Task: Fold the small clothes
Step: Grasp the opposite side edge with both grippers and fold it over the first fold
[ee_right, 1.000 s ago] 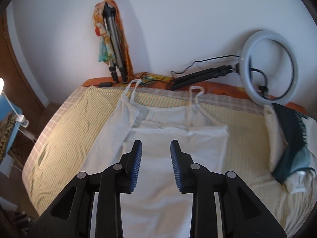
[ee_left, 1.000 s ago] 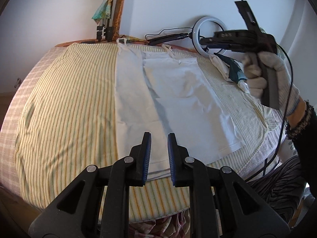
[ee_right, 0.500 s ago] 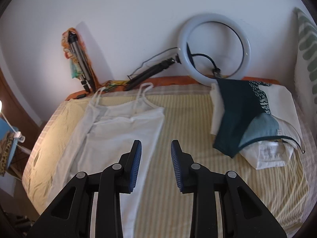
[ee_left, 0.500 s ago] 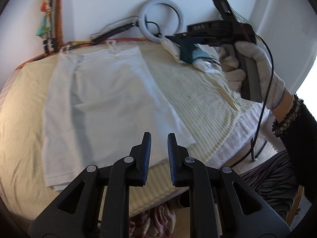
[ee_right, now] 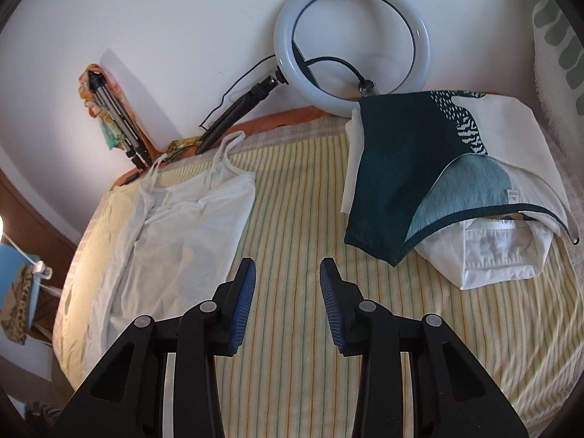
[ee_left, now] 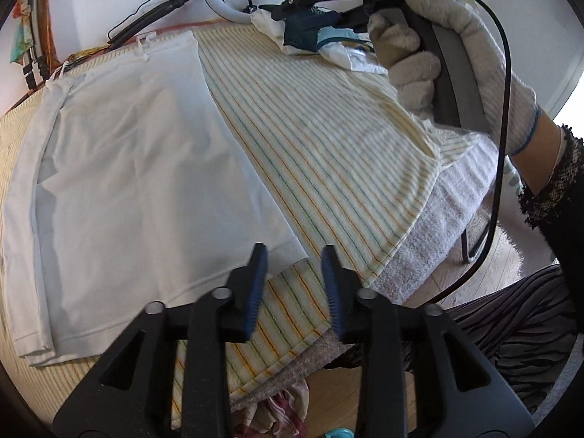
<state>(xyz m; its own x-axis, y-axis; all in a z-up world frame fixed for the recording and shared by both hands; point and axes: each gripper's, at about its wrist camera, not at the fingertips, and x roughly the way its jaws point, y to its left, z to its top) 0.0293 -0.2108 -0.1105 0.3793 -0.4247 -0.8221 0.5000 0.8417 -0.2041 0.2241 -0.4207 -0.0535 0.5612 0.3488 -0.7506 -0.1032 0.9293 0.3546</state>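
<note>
A white strappy top [ee_left: 138,168] lies flat on the striped bed cover [ee_left: 328,146], one side folded in; it also shows at the left of the right wrist view [ee_right: 182,226]. My left gripper [ee_left: 294,284] is open and empty, just above the top's near right hem corner. My right gripper [ee_right: 286,299] is open and empty over bare striped cover, between the top and a pile of clothes [ee_right: 430,182]. The right gripper also shows in the left wrist view [ee_left: 281,12], held in a gloved hand [ee_left: 456,58] above the pile.
The pile holds a dark green patterned garment [ee_right: 401,168] over white clothes [ee_right: 492,255]. A ring light [ee_right: 350,43] and a tripod [ee_right: 116,116] lean on the wall behind the bed. The bed's near edge [ee_left: 412,255] drops off to the floor.
Both grippers have swung right. The left now hangs at the top's right hem corner and its jaws have opened wider. The right has moved off the top toward the pile of clothes.
</note>
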